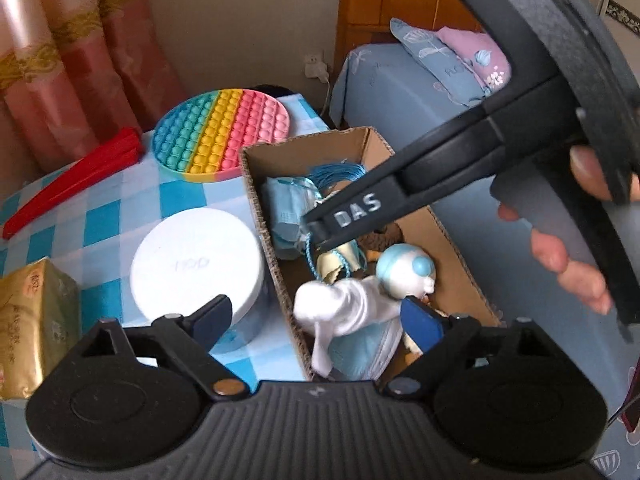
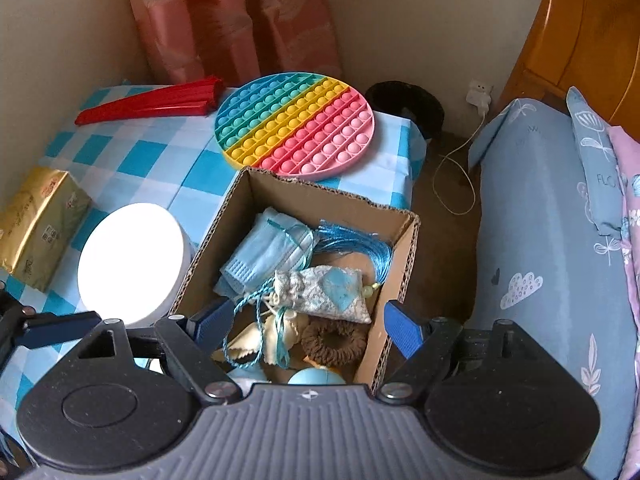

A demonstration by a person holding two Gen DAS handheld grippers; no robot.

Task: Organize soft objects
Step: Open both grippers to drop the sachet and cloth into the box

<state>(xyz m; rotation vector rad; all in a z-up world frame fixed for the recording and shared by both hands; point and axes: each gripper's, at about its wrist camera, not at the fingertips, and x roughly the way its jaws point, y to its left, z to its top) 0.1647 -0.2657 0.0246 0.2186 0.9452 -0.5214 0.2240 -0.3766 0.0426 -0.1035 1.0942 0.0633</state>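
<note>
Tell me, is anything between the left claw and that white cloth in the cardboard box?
Nothing visible does. The left claw hangs open right over the white cloth at the near end of the cardboard box. The right claw reaches in farther back, above the blue face masks, clear of the cloth.

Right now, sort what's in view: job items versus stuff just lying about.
Job:
cardboard box
face masks
embroidered sachet
brown scrunchie
white cloth doll

Lying about:
rainbow pop mat
red fan
white round tin
tissue pack
</note>
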